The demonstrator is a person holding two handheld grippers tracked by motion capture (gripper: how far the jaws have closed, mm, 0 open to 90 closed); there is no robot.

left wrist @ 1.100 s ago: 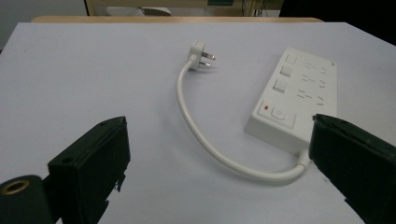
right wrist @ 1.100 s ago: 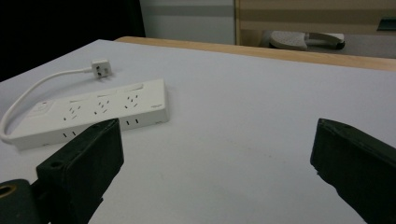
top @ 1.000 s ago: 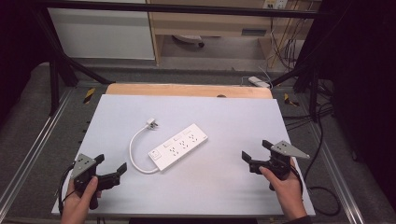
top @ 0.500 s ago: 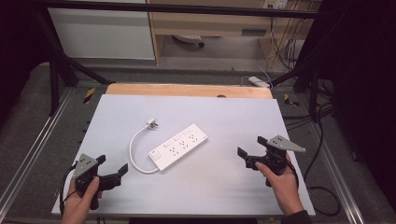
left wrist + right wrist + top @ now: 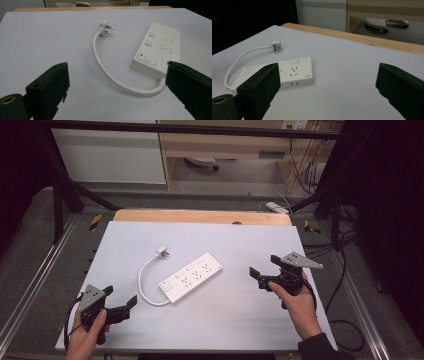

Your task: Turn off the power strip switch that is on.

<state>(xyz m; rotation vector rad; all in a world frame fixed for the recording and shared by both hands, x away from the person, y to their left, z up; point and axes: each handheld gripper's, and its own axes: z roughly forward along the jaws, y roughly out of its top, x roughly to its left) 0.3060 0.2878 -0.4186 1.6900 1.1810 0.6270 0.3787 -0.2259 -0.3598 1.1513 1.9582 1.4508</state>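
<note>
Power strip (image 5: 191, 277) lies mid-counter (image 5: 240, 240), cord looping to its plug (image 5: 162, 252) at 11 o'clock. Left tongs (image 5: 126, 307) at 7, right tongs (image 5: 256, 276) at 3; both wide open, holding nothing.

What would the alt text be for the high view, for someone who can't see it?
A white power strip lies mid-table on a pale table, its short cord curling to a plug. A person's hands hold the open left gripper and right gripper on either side, touching nothing.
</note>
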